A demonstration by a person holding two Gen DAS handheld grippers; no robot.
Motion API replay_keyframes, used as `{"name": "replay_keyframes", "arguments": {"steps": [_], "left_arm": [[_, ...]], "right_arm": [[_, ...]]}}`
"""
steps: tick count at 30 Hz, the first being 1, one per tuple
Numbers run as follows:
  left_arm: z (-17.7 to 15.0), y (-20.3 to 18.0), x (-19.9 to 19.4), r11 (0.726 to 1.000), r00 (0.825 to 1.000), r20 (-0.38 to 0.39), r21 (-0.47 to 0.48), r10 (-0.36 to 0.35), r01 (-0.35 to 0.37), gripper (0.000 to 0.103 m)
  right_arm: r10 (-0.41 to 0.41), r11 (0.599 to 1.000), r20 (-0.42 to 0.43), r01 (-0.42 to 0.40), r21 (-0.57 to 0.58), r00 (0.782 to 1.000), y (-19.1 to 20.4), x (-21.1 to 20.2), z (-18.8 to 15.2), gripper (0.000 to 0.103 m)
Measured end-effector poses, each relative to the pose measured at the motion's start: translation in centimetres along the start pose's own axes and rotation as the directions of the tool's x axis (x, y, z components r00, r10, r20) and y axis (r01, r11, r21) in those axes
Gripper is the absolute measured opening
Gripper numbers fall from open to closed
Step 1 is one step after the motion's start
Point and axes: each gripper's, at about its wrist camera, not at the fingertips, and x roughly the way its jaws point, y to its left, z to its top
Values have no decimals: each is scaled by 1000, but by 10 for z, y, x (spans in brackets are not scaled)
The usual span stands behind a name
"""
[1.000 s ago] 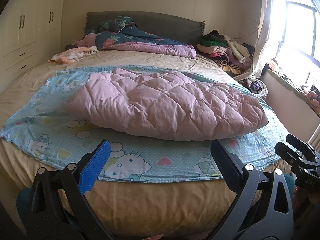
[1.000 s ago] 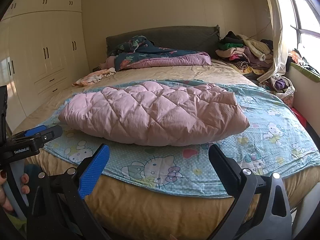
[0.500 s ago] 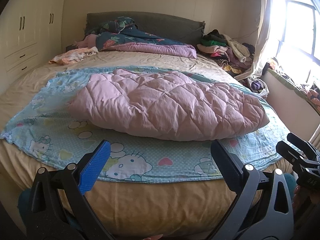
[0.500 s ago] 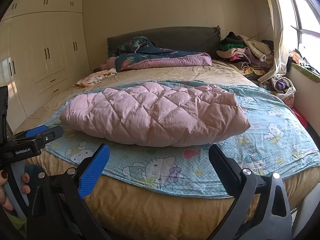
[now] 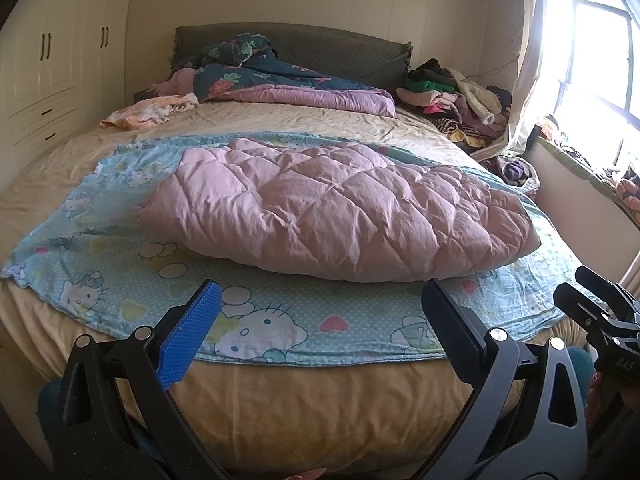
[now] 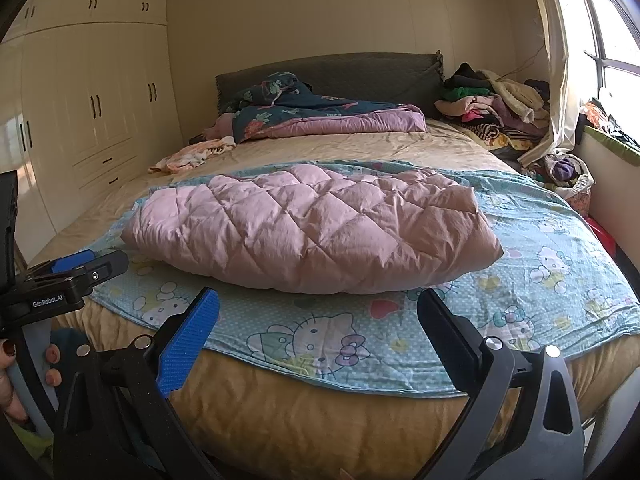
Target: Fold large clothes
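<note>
On the bed (image 5: pixel 280 412) the pink quilted coat (image 5: pixel 340 216) lies folded, so I judge my spread, empty left gripper (image 5: pixel 320 336) and right gripper (image 6: pixel 318 334) must next reach its near edge.

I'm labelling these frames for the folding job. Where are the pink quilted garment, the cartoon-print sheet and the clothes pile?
pink quilted garment (image 5: pixel 344 212), left wrist view, middle of its top.
cartoon-print sheet (image 6: pixel 320 332), right wrist view, near edge.
clothes pile (image 6: pixel 492 108), right wrist view, centre of heap.
</note>
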Motion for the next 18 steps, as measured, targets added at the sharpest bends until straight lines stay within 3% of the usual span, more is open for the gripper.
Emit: {"name": "replay_keyframes", "arguments": {"steps": [18], "left_arm": [[0, 1, 0, 1000, 1000, 0, 1, 2, -2, 94]], "right_arm": [[0, 1000, 0, 0, 1, 1000, 1, -1, 0, 99]]}}
